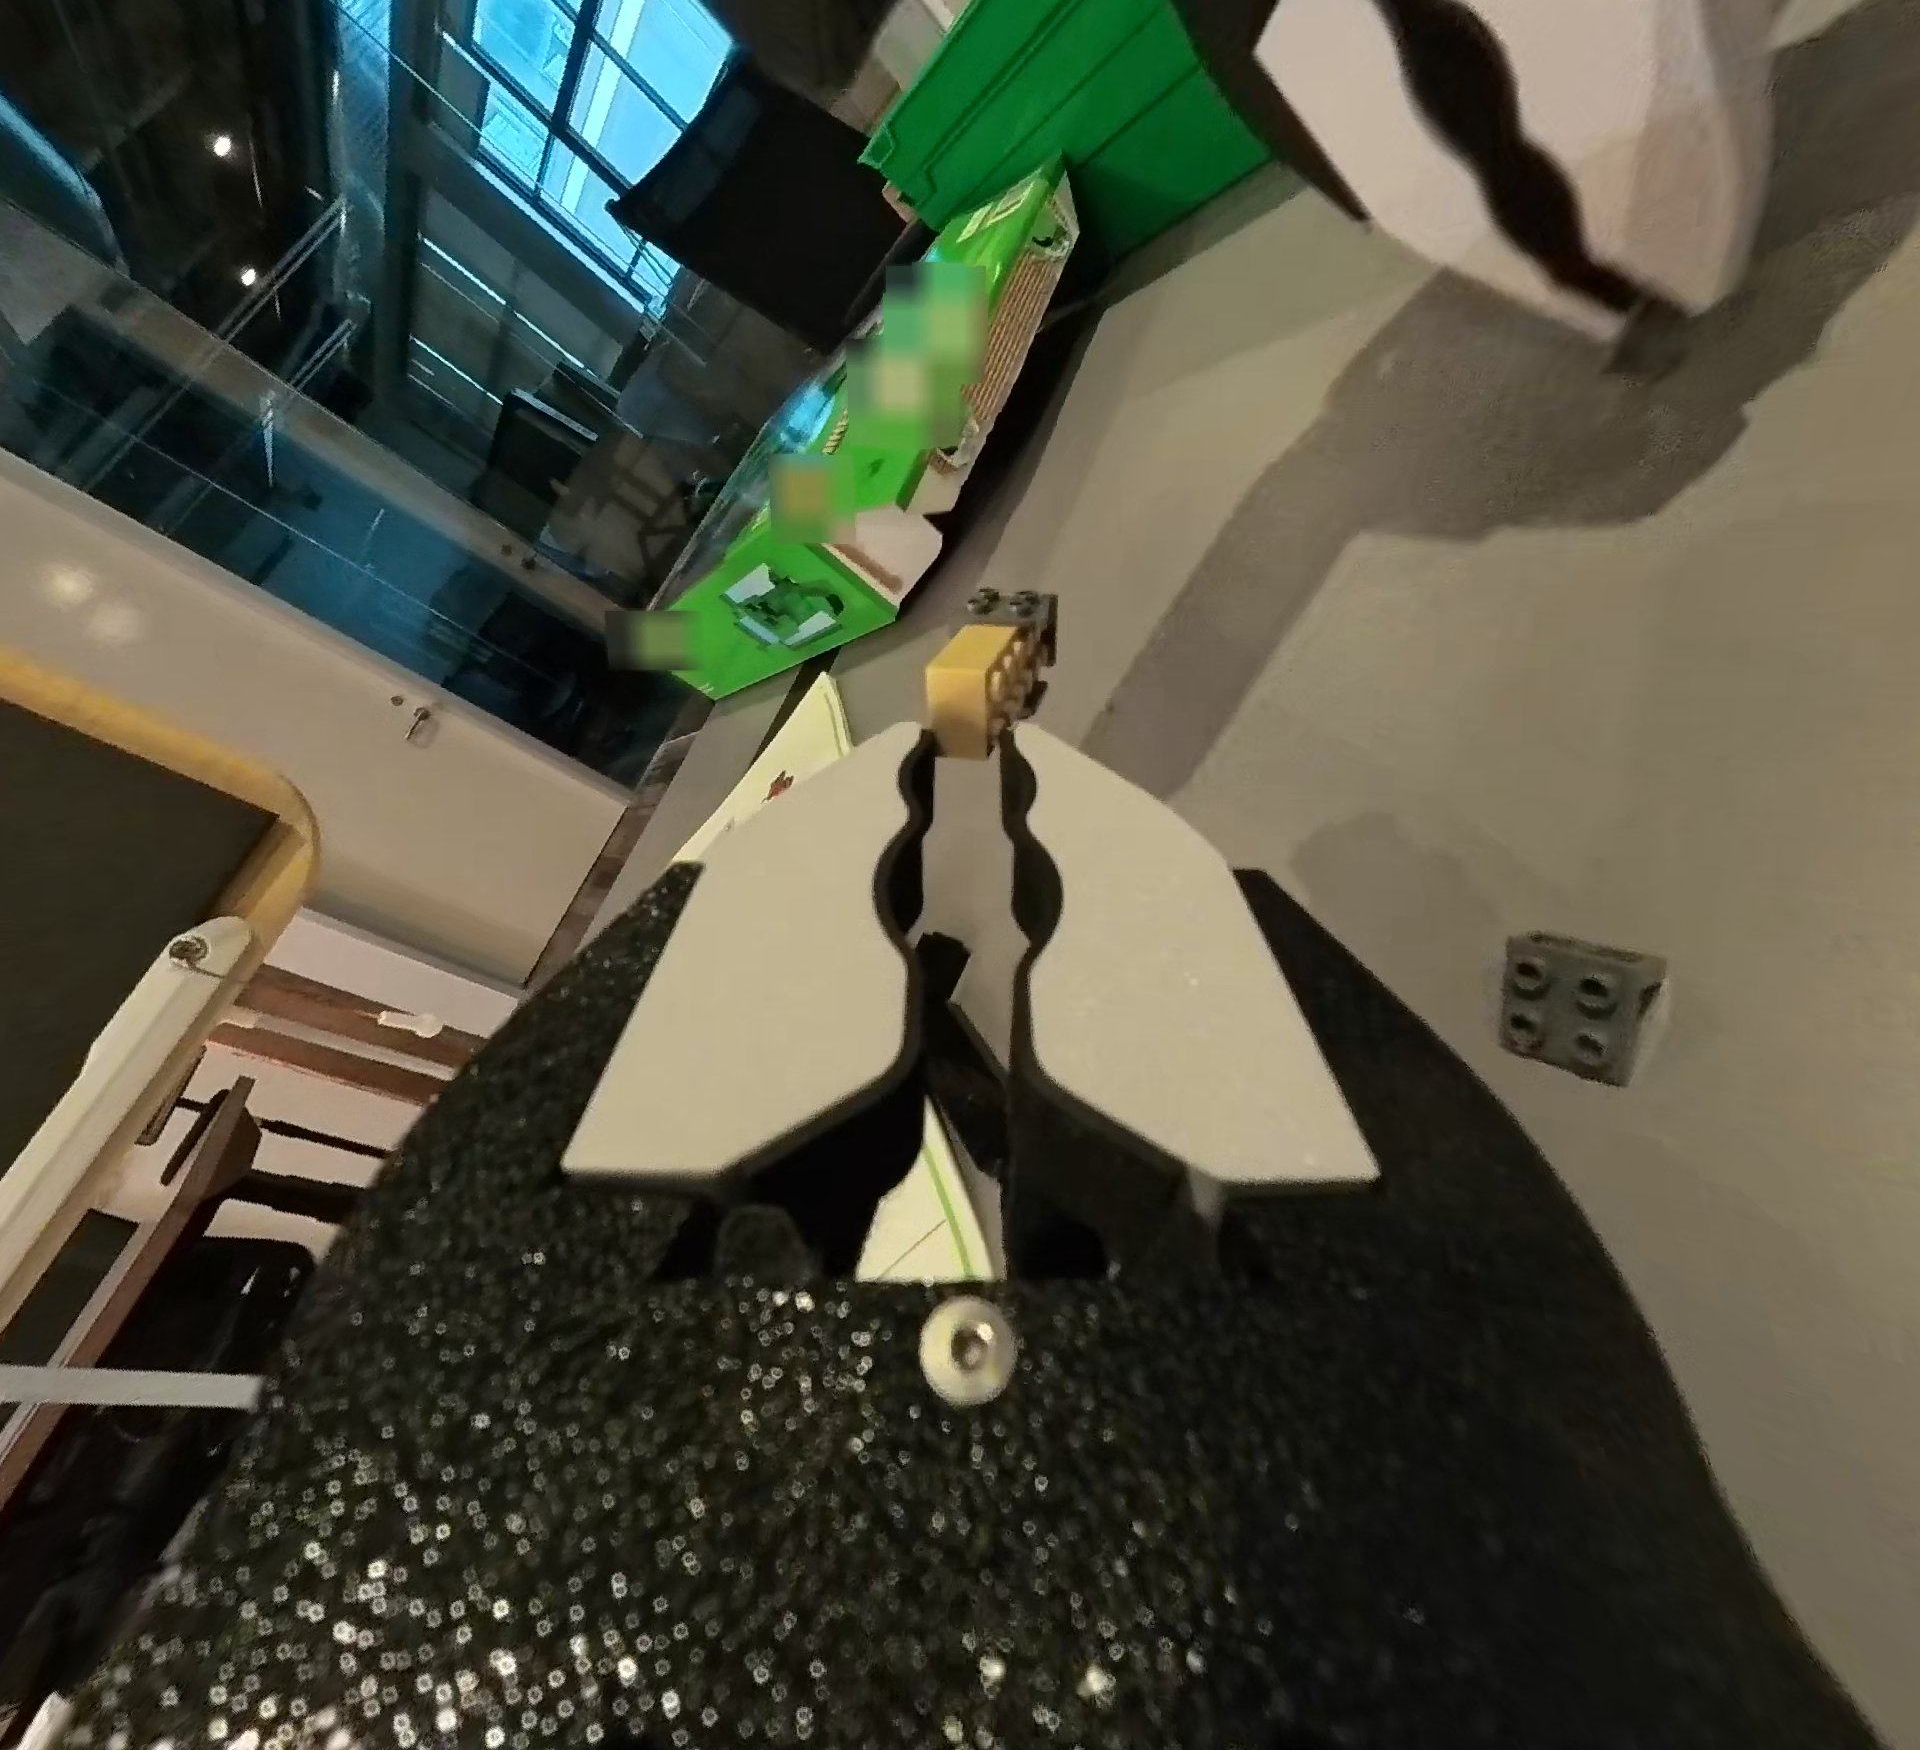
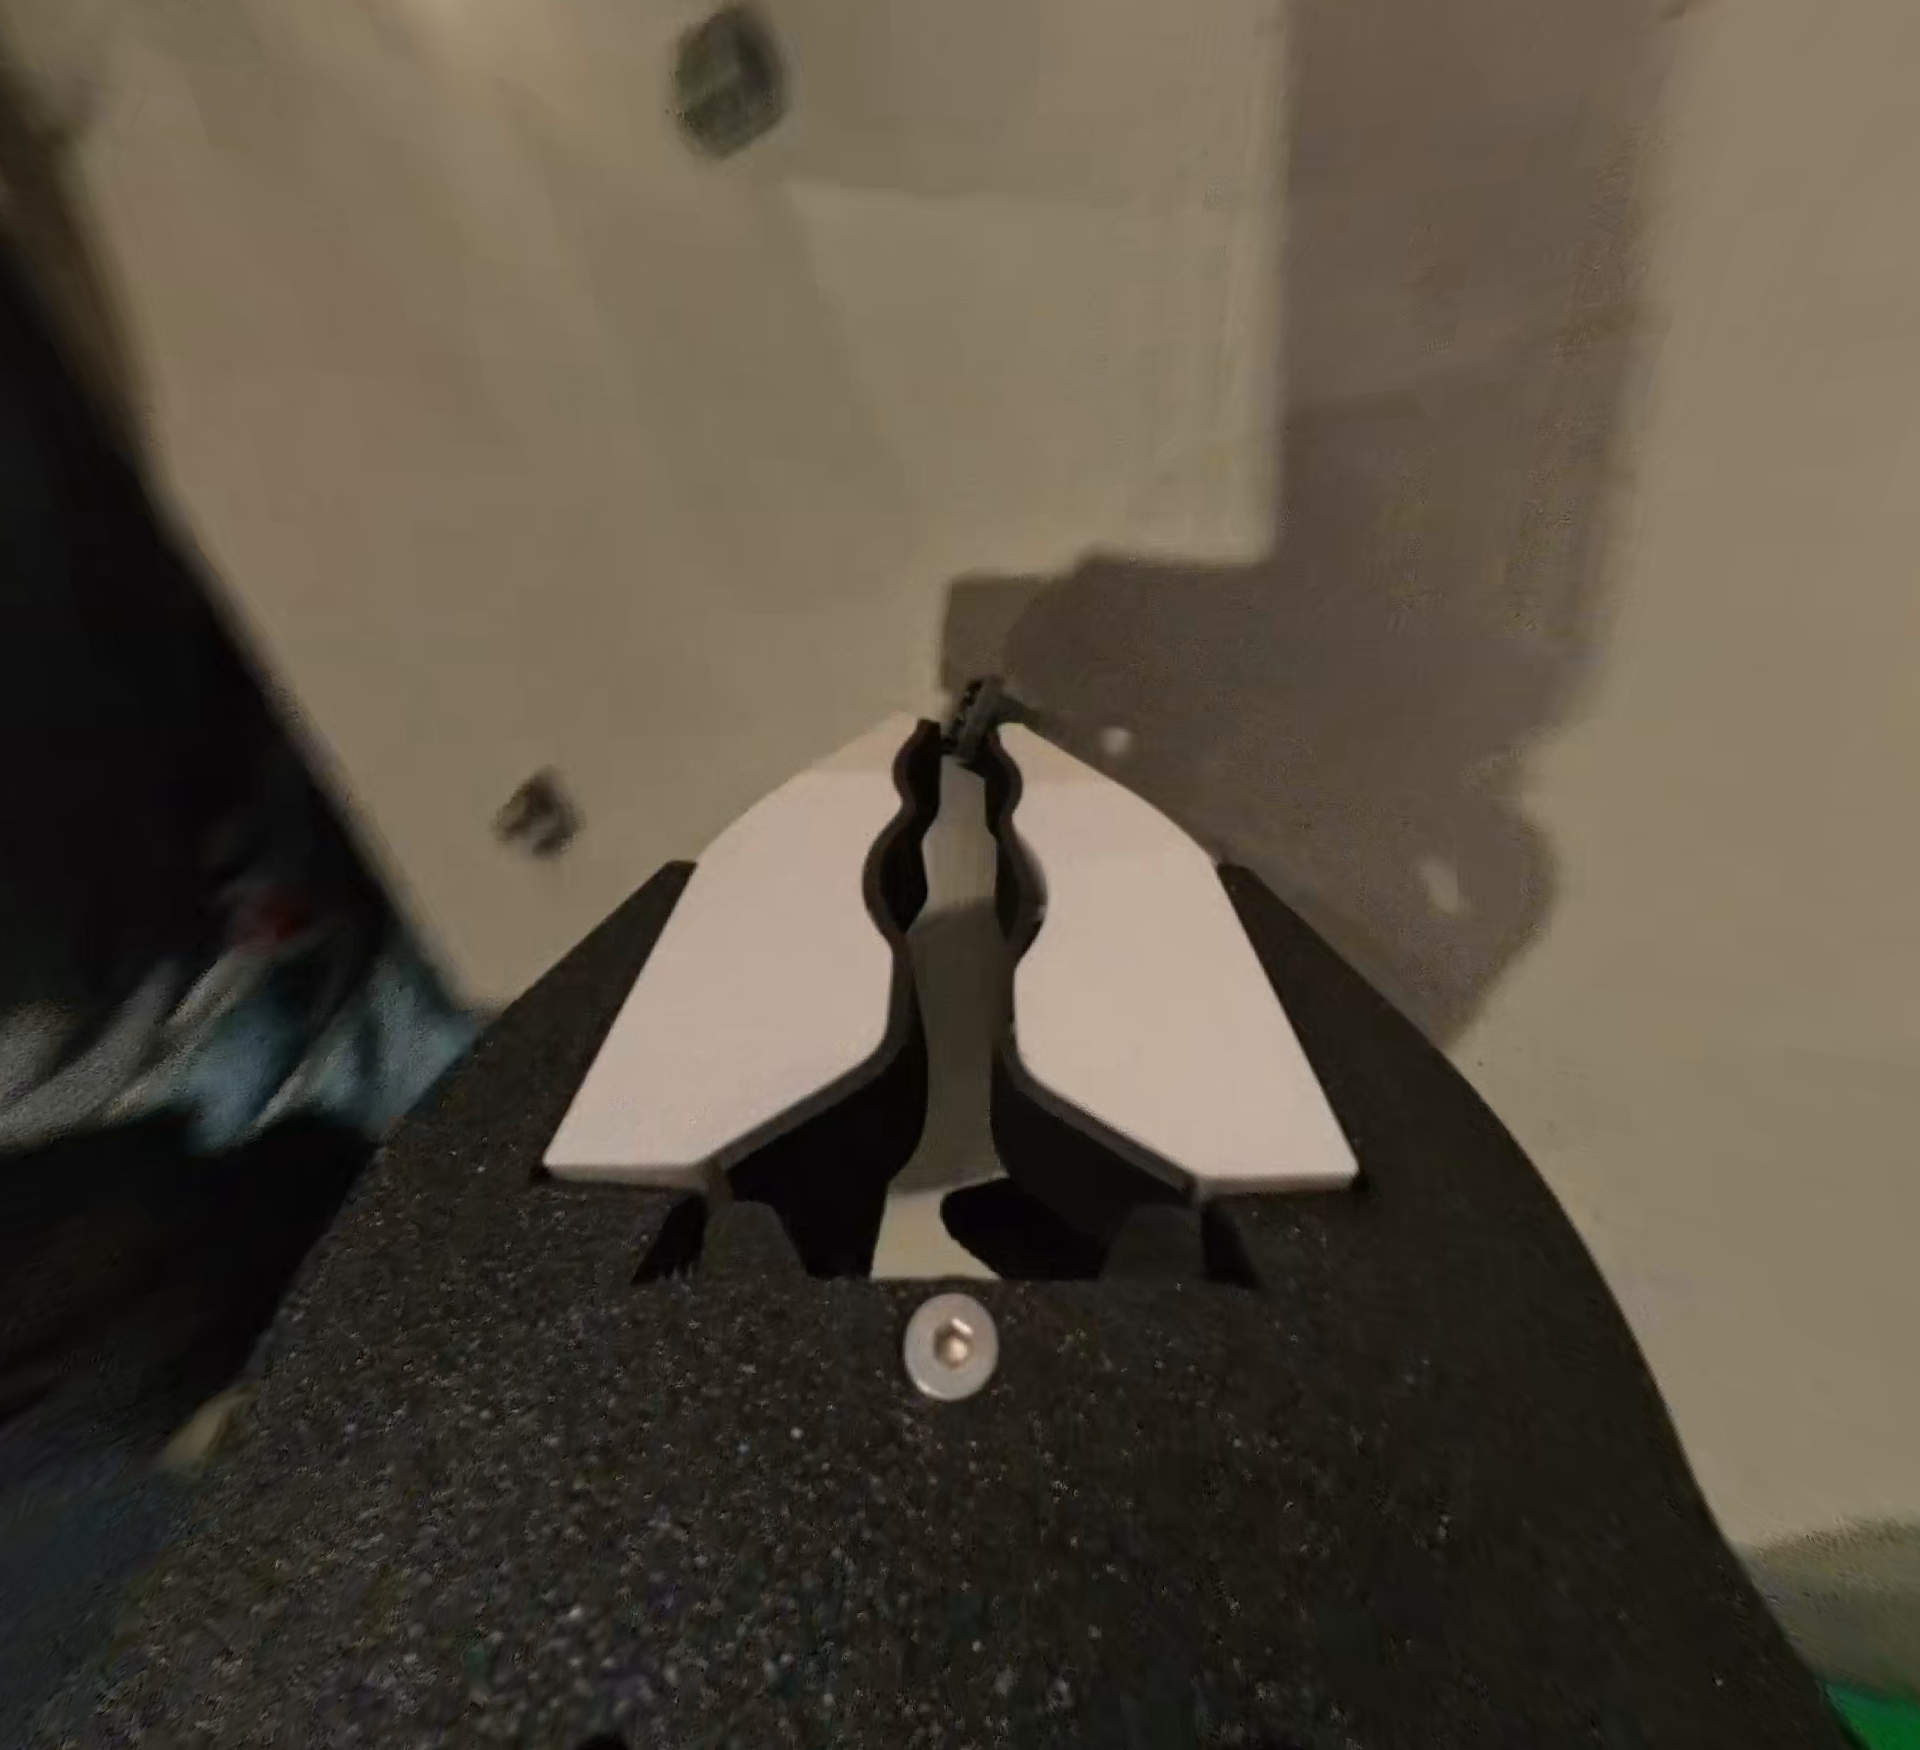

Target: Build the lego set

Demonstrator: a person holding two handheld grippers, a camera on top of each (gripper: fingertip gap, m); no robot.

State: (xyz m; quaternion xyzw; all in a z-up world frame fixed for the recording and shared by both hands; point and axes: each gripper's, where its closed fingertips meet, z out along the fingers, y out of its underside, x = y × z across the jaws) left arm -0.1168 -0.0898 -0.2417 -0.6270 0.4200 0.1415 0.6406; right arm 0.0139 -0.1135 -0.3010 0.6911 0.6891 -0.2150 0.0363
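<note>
Gripping a tan brick [image 1: 977, 692] at its tips, left gripper [image 1: 968, 744] nearly closed; grey brick [image 1: 1579, 1009] loose on table [image 1: 1558, 661] at 3 o'clock. Right gripper [image 2: 966, 739] pinches a small dark piece [image 2: 971, 713].

The right wrist view is motion-blurred: two dark pieces [image 2: 727, 82] [image 2: 535, 810] on the pale table [image 2: 644, 412] cannot be identified. The small dark part [image 2: 971, 721] at the right gripper [image 2: 966, 750] tips is mostly hidden. In the left wrist view, the other gripper is blurred and cut off at the top right corner.
</note>
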